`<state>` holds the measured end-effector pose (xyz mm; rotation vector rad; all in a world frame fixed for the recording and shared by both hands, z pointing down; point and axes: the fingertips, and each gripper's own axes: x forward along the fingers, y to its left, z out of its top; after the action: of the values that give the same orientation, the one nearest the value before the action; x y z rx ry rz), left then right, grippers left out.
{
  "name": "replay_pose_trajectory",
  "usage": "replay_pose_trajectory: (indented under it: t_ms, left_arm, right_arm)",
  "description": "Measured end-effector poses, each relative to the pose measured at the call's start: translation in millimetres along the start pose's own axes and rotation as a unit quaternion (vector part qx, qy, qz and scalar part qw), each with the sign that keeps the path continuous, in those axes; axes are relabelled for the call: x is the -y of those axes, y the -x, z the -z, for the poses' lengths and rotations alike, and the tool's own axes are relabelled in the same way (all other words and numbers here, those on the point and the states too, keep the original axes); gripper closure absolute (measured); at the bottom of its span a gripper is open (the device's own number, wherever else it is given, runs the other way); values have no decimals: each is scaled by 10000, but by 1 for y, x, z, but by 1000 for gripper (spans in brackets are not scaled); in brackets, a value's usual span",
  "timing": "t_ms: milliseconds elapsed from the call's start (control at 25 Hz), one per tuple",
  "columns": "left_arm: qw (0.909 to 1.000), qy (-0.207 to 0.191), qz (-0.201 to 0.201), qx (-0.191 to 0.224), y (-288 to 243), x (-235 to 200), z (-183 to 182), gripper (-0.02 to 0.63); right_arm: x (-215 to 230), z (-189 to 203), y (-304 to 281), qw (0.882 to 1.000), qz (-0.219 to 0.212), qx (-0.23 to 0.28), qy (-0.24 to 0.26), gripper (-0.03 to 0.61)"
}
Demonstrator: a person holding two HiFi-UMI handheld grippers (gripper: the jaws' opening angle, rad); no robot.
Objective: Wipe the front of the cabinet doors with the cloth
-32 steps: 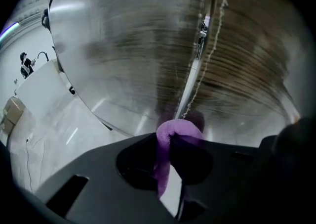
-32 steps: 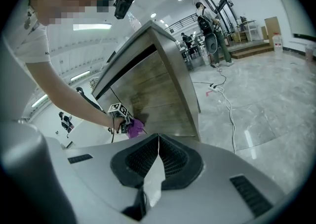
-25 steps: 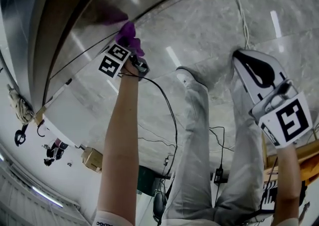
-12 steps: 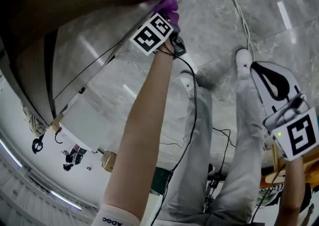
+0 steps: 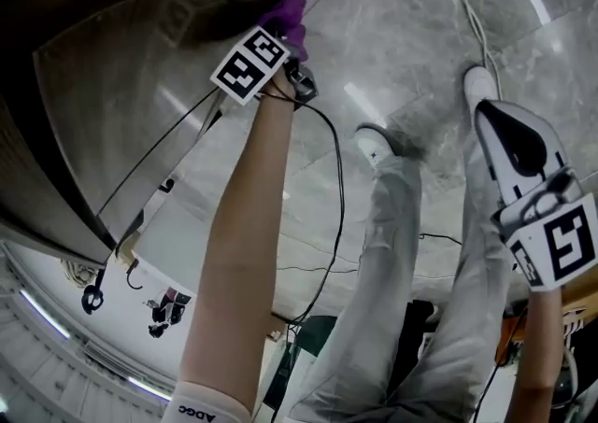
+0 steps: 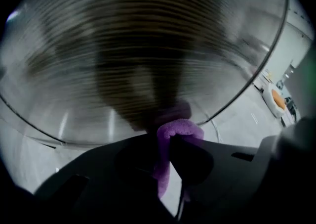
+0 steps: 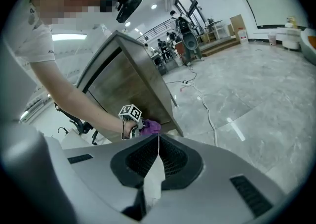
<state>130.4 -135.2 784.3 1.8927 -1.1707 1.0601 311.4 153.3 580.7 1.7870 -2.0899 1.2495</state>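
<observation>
Fingers of the left gripper point(image 6: 170, 141) clamped on the purple cloth point(image 6: 178, 128), its fold bulging past their tips and pressed to the cabinet door point(image 6: 148, 45) just ahead, seemingly so fabric alone rubs the front; right gripper point(image 7: 157, 141) parked well aside, fingers closed together, empty.

The left arm point(image 5: 238, 253) is extended straight away from the body, with the forearm bare. The left hand-held gripper point(image 6: 165, 144) has its jaws closed on a fold of purple cloth point(image 6: 181, 126). The right arm point(image 5: 540, 346) is held back, close to the body. The right hand-held gripper point(image 7: 158, 141) has its jaws together, tips touching, with nothing between them.
</observation>
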Motion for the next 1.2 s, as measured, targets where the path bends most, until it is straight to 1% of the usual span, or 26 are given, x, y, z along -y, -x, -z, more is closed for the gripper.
replay_pose_trajectory:
  t_ms: [80,280,400,560,640,720,840,920,1000,1080,1120,1200]
  left_arm:
    - [9998,-164,-16,-106,8,-28,4,557]
    - [9998,-48,-50,-176,23,-84,14,557]
    - [9994,184,-207,-193,31,-116,20,557]
    - [9940,857,-637,-241,38,-152,32,557]
    - [9932,895,-691,-288,42,-163,35,557]
    - [9932,868,-714,-312,50,-180,34,557]
    - [9925,915,-789,-208,67,-190,33,557]
    - [9925,972,-733,-71,84,-188,35,558]
    - [9919,1153,-527,111,111,-195,38,557]
    - [9902,1326,-277,331,144,-203,41,558]
    - [9897,1353,-175,440,161,-203,41,557]
    - [9898,1273,-52,637,195,-197,41,557]
  right_arm:
    - [-19,-4,-12,10000,15,57,-42,551]
    - [-66,-18,-39,9996,-98,173,205,551]
    - [-86,-21,-52,9993,-94,217,304,551]
    - [-96,-17,-56,9991,-47,241,357,551]
    - [-103,-12,-56,9990,-64,201,394,551]
    - [-121,-8,-61,9988,-105,131,464,551]
    - [-136,-11,-62,9983,-171,81,543,551]
    - [-145,-19,-60,9983,-213,116,524,551]
    - [-175,-29,-62,9980,-315,154,524,551]
    - [-210,-35,-63,9967,-515,121,619,551]
    - [-223,-39,-63,9957,-622,89,674,551]
    - [-241,-44,-58,9934,-827,-9,800,551]
